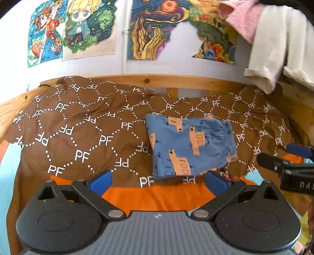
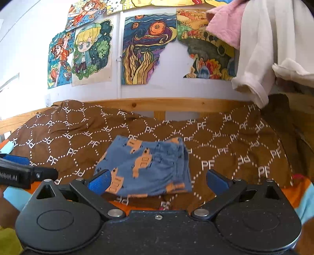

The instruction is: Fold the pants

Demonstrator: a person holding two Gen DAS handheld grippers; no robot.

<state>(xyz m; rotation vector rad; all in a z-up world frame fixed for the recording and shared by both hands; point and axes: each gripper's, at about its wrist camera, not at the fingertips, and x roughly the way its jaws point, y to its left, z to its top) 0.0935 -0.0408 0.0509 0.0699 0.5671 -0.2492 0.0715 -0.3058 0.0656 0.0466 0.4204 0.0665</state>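
Observation:
The blue pants (image 1: 189,144) with orange truck prints lie folded into a small rectangle on the brown "PF" blanket (image 1: 82,127). My left gripper (image 1: 159,181) is open and empty, just in front of the pants' near edge. My right gripper (image 2: 158,181) is open and empty, also just in front of the pants (image 2: 146,165), with its left blue pad overlapping the near left corner in view. The right gripper's fingers show at the right edge of the left wrist view (image 1: 274,162). The left gripper's fingers show at the left edge of the right wrist view (image 2: 29,173).
An orange sheet (image 1: 157,198) lies under the blanket's near edge. A wooden bed rail (image 1: 157,79) runs along the wall behind. White (image 1: 274,49) and pink (image 1: 241,17) garments hang at the upper right. Drawings (image 1: 149,29) cover the wall.

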